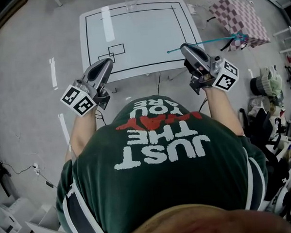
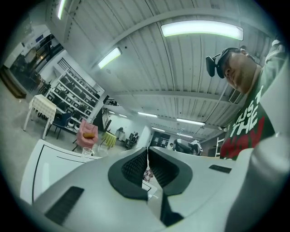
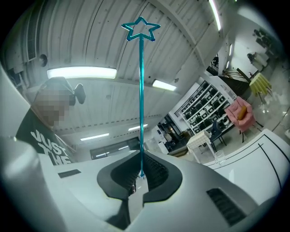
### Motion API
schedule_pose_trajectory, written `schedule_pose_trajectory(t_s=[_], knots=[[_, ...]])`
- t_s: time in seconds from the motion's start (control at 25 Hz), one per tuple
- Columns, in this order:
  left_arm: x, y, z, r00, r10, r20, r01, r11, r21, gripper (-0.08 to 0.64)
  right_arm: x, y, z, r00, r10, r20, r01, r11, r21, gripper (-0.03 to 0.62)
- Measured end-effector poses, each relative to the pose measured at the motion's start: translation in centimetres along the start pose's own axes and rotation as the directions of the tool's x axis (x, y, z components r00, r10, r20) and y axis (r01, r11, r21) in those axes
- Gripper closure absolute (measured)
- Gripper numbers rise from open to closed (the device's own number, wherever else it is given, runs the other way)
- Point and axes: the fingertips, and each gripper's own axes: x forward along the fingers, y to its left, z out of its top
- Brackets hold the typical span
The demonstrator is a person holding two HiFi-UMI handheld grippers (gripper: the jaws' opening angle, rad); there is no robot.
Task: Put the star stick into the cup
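1. The right tool pinches the star stick near its plain end; in the head view the star points toward 3 o'clock.
2. The left tool is pressed together, empty.
3. The cup stands at the 12 o'clock edge of the surface, well apart from both tools.

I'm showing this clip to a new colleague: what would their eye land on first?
The teal star stick, pinched by its end in the right gripper's fingers, its star against the ceiling in the right gripper view. In the head view a white table with black lines lies ahead, a clear cup at its far edge; the left gripper is shut, empty.
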Motion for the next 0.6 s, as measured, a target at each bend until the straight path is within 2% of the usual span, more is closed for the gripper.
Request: schedule_pose_trajectory(t_s=[0.2,0.4,0.6], knots=[[5.5,1.3,-1.2,0.998,0.052,-0.02,-0.051,0.999,0.018,0.541,-1.3,-6.2,1.6,0.999,0.047,-0.005,-0.047,0.998,0.039,0.551],[15.1,3.6,-3.2,0.989,0.144,-0.02,-0.142,0.988,0.053,0.541,-3.7,-16.5,4.5,0.992,0.127,-0.025,-0.125,0.99,0.068,0.551],[21.1,4.8,-3.9,0.971,0.238,-0.011,-0.238,0.971,0.009,0.541,-2.6,-23.3,6.0,0.971,0.197,-0.134,-0.188,0.979,0.077,0.551]])
